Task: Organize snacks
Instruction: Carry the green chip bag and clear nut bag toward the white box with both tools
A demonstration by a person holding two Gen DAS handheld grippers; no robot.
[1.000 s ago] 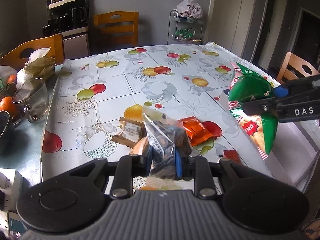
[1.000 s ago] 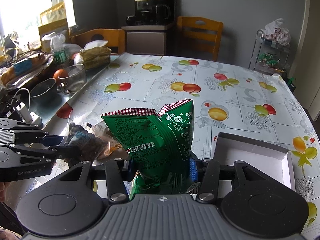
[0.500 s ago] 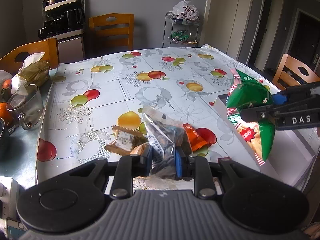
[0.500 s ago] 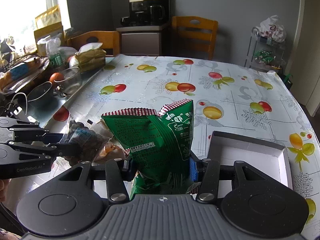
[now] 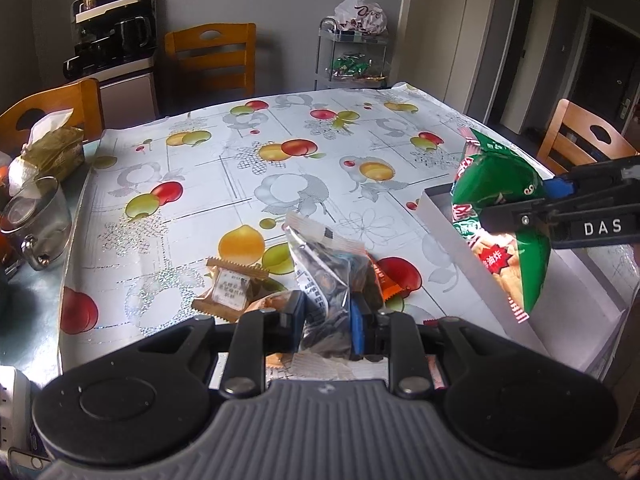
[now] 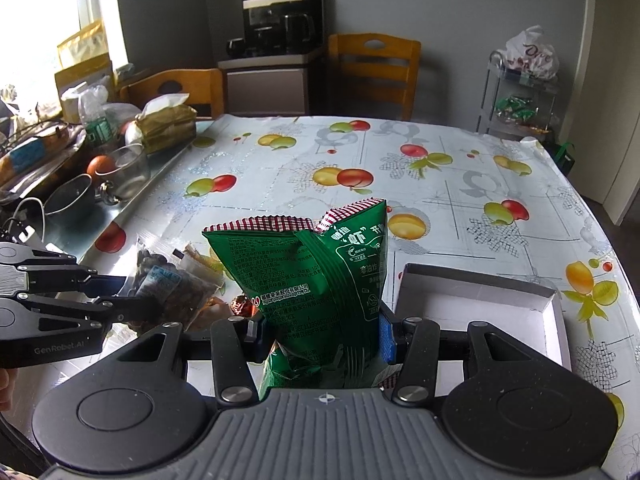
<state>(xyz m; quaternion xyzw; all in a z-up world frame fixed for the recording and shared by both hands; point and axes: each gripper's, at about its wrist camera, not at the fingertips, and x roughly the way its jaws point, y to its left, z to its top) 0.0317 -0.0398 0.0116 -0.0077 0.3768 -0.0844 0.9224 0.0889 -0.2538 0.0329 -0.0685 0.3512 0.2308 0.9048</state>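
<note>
The left hand-held gripper (image 5: 326, 316), at the lower centre of its frame, is clamped on a clear plastic packet of dark snacks (image 5: 328, 276) above the fruit-patterned desk (image 5: 240, 168). The right hand-held gripper (image 6: 324, 332) is closed on a green crinkled snack bag (image 6: 320, 280), held upright beside the shallow white cardboard box (image 6: 480, 304) at right. A small brown wrapped biscuit (image 5: 230, 292) lies on the desk, left of centre.

On the table (image 5: 224, 184), the small wrapped snacks (image 5: 230, 294) lie near and left of the box (image 5: 448, 220), with the glass mug (image 5: 38, 222) at the far left edge.
</note>
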